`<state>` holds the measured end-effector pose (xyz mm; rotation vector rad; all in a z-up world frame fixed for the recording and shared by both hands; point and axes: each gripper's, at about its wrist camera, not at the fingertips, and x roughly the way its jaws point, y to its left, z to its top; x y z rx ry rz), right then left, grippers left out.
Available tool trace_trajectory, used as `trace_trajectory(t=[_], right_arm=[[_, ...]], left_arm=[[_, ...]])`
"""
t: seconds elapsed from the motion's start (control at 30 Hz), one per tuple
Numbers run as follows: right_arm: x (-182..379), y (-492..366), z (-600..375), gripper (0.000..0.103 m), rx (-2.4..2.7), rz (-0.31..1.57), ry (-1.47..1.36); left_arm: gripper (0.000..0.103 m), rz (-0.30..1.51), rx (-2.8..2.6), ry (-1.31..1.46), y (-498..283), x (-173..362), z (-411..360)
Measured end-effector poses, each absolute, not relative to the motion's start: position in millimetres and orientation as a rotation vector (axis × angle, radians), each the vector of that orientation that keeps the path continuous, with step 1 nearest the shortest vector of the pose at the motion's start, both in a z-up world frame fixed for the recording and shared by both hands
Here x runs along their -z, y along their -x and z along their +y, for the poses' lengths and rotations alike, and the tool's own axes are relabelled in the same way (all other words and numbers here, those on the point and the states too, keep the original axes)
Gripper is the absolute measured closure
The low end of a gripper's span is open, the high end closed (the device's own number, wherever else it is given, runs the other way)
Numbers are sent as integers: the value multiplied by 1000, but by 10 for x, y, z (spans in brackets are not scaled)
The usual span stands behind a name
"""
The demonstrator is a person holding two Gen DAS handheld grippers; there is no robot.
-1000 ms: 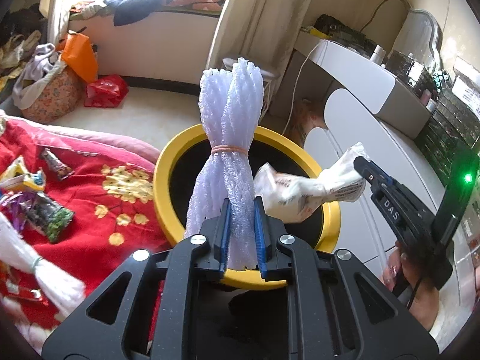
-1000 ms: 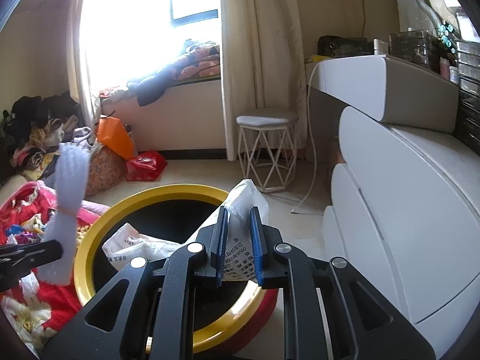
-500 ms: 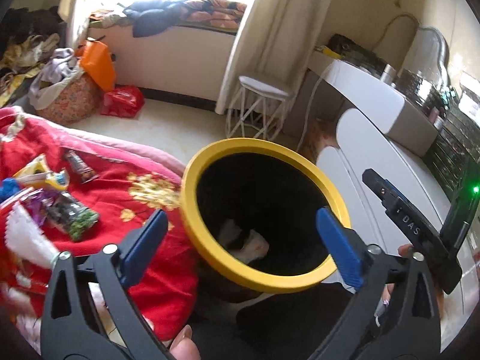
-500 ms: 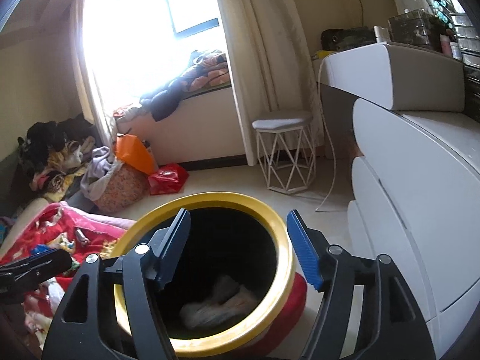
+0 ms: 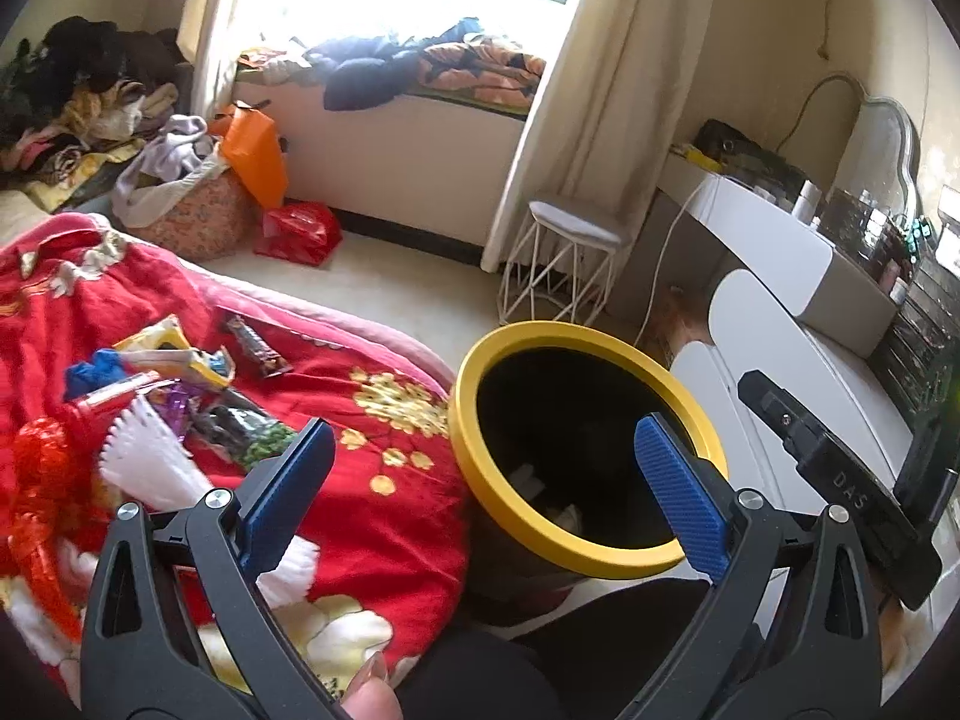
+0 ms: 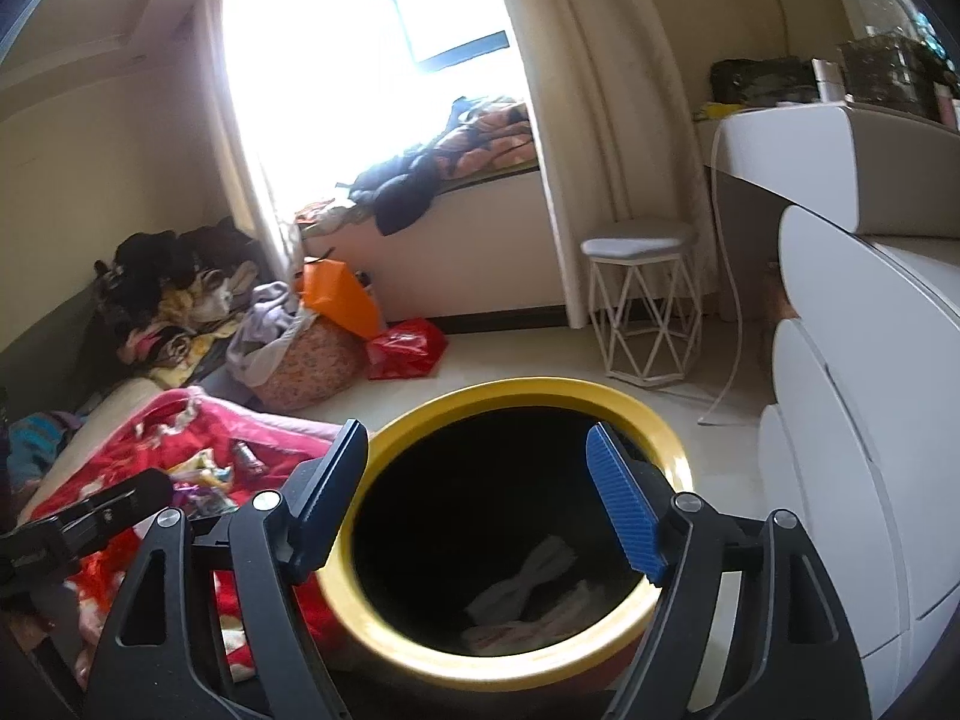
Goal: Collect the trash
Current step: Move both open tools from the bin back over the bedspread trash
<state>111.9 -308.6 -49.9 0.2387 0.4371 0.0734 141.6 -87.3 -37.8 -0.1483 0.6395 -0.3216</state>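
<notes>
The left gripper [image 5: 480, 468] stands wide open with nothing between its 2 blue pads. The right gripper [image 6: 477, 492] is open too, its jaws opening, and it holds nothing; in the left view it shows as a black bar at the right [image 5: 840, 480].

The bin [image 5: 522, 510] (yellow rim, black inside) stands on the floor just right of the red blanket [image 5: 384, 480]. Seen through the right gripper's jaws, pale crumpled trash [image 6: 534, 594] lies at the bottom of the bin [image 6: 654, 420].

More trash [image 5: 198, 396] lies on the blanket, left of the bin: wrappers, a dark snack bar [image 5: 258, 348], and white foam net [image 5: 150, 468] near the left gripper's left pad.

Far across the floor stands a white stool [image 5: 558, 264] beside the curtain [image 5: 612, 90]; a white dresser [image 6: 870, 390] is at the right.
</notes>
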Motion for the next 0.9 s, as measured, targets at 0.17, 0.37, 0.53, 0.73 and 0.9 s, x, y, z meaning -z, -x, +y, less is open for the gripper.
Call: trace_trajectory(t=[0.17, 0.37, 0.53, 0.73, 0.9], right_arm=[[433, -1071, -2943, 26, -122, 421, -217], [369, -1030, -2771, 25, -176, 410, -186], [322, -1037, -2626, 23, -228, 407, -158], [299, -1031, -2470, 23, -276, 406, -130], [264, -1034, -2345, 23, -301, 405, -116]], left_arm=[[11, 613, 293, 165, -1338, 347, -731], [11, 590, 261, 178, -1299, 295, -591], [11, 571, 240, 187, -1265, 251, -476], [11, 546, 205, 195, -1214, 193, -341], [11, 522, 177, 200, -1167, 134, -205]])
